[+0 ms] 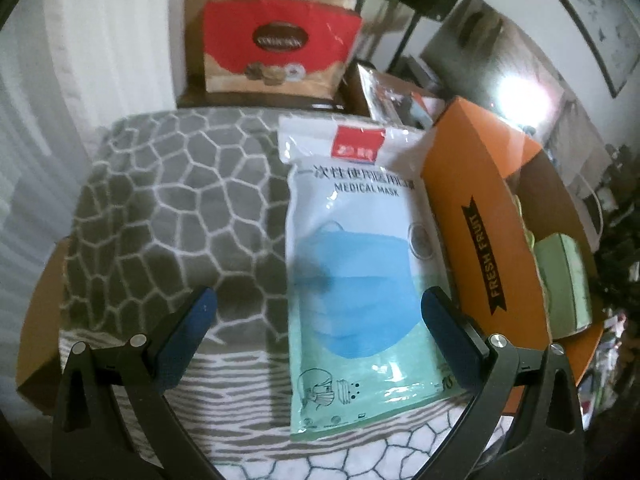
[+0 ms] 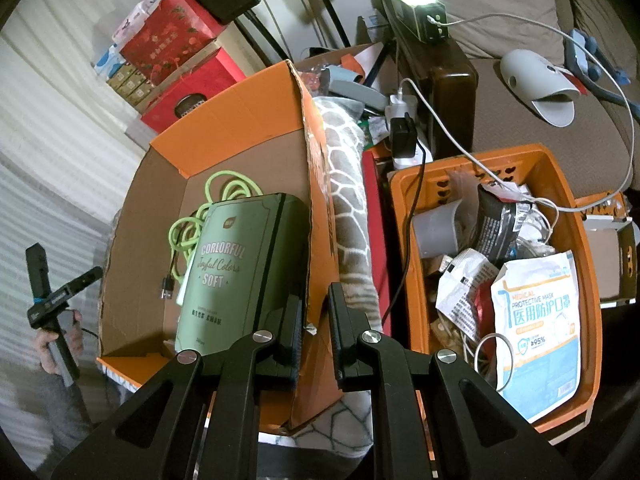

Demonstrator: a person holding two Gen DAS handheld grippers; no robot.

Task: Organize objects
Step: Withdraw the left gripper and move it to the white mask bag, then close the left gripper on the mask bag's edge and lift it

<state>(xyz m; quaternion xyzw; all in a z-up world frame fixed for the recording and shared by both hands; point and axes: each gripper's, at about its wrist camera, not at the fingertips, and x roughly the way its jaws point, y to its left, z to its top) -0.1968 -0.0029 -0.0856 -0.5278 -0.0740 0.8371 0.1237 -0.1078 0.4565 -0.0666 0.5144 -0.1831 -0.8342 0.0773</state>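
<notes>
Left tool (image 1: 318,300) gaping over mask pack (image 1: 356,264), blanket clear leftward; right tool (image 2: 314,320) clamps box wall (image 2: 316,184).

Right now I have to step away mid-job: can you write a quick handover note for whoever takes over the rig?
Left gripper: open, above the medical mask pack, nothing held.
Right gripper: fingers shut on the side wall of the orange cardboard box, steadying it.
Already in the box: green tissue pack and green cable.
The mask pack lies on the grey patterned blanket, beside the box.
Orange basket to the right is still full of clutter.
Left: probably pick up the mask pack and put it away.
</notes>
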